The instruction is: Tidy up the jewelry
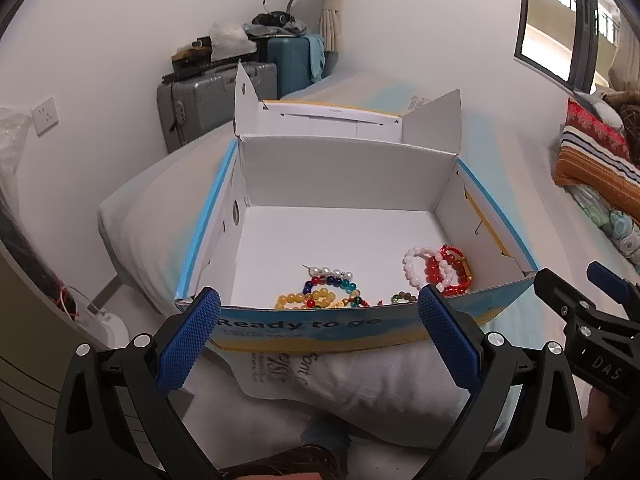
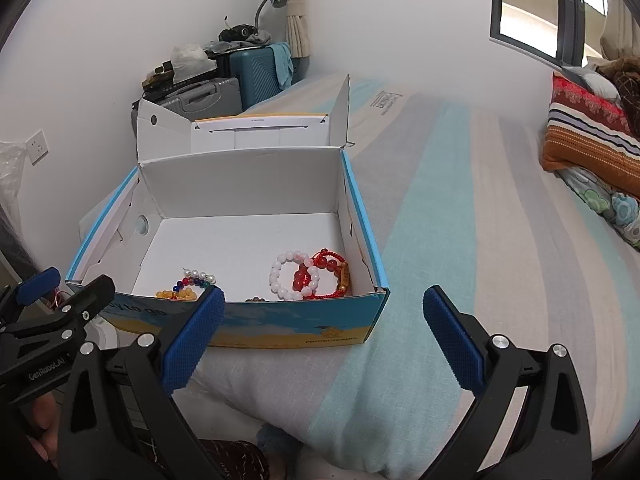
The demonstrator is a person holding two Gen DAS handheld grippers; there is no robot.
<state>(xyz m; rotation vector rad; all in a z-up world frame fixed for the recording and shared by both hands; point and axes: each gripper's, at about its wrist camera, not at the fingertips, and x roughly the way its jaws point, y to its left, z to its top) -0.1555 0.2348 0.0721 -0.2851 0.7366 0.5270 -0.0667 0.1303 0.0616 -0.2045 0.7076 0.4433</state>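
An open white cardboard box (image 1: pixel 340 168) with blue edges sits on the bed; it also shows in the right wrist view (image 2: pixel 240 176). Inside lie several bead bracelets: a white one (image 1: pixel 414 268) over red ones (image 1: pixel 454 270) at the right, and a multicoloured and yellow cluster (image 1: pixel 320 294) near the front wall. The same white bracelet (image 2: pixel 290 276), red ones (image 2: pixel 330 272) and cluster (image 2: pixel 188 286) show in the right wrist view. My left gripper (image 1: pixel 320 308) is open and empty just before the box's front wall. My right gripper (image 2: pixel 324 312) is open and empty at the box's front right corner.
The box's lid (image 1: pixel 320 116) stands up at the back. The striped bedsheet (image 2: pixel 460 220) spreads to the right, with folded patterned quilts (image 2: pixel 588 136) at the far right. Suitcases (image 1: pixel 216 96) stand against the wall behind the bed. A window (image 2: pixel 532 4) is upper right.
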